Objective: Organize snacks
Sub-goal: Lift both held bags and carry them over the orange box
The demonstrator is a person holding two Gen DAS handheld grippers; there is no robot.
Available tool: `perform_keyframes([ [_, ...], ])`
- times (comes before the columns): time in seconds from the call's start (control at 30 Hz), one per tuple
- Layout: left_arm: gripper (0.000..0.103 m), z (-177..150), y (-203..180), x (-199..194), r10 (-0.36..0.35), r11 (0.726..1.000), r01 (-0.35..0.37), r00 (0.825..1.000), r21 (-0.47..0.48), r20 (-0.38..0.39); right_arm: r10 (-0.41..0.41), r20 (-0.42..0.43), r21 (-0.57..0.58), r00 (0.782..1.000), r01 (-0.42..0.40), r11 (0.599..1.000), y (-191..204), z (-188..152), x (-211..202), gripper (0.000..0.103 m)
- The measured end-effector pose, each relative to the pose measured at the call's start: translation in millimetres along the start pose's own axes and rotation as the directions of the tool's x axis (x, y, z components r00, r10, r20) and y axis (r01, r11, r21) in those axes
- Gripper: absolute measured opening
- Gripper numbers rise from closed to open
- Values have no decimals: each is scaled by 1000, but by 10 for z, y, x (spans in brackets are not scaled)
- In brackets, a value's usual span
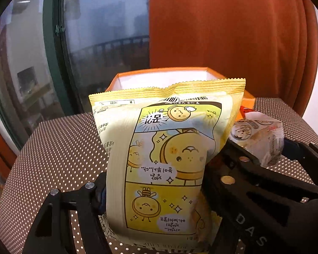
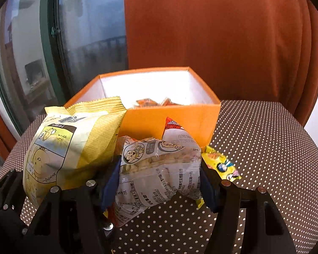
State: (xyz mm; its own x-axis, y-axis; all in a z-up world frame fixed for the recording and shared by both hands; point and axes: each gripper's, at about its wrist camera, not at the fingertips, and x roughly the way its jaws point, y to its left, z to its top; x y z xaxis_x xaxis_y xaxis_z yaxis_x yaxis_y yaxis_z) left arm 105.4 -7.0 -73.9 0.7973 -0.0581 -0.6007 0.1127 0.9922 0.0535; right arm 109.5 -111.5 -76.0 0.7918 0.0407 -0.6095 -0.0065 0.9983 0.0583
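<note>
My left gripper [image 1: 156, 182] is shut on a yellow cartoon snack bag [image 1: 165, 148] and holds it upright in front of the orange box [image 1: 137, 74]. The same bag shows at the left of the right wrist view [image 2: 74, 139]. My right gripper [image 2: 159, 175] is shut on a clear snack packet with a cartoon face [image 2: 156, 169], just in front of the orange box [image 2: 169, 120]. That packet and the right gripper's black fingers [image 1: 254, 175] show at the right of the left wrist view [image 1: 258, 135]. The box holds some orange packets [image 2: 156, 102].
A small yellow packet [image 2: 222, 165] lies on the brown dotted tablecloth [image 2: 265, 148] right of my right gripper. A red-edged packet [image 2: 176, 129] stands against the box front. An orange curtain [image 2: 222, 31] and a window [image 2: 84, 31] are behind the table.
</note>
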Motion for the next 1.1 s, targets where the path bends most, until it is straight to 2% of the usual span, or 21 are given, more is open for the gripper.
perform_keyframes([
  [0.4, 72, 344, -242, -281, 9, 1000, -11, 995, 26, 101, 8, 101, 30, 995, -11, 999, -188, 329, -294, 68],
  [0.63, 72, 516, -227, -423, 20, 999, -24, 985, 21, 169, 17, 165, 32, 986, -23, 999, -269, 578, -408, 68],
  [0.73, 72, 701, -220, -452, 24, 1000, -28, 980, 15, 195, 22, 195, 25, 981, -28, 999, -292, 676, -481, 68],
  [1.1, 72, 1000, -146, -528, 51, 998, -42, 963, -41, 265, 63, 274, 23, 960, -72, 997, -236, 1010, -547, 68],
])
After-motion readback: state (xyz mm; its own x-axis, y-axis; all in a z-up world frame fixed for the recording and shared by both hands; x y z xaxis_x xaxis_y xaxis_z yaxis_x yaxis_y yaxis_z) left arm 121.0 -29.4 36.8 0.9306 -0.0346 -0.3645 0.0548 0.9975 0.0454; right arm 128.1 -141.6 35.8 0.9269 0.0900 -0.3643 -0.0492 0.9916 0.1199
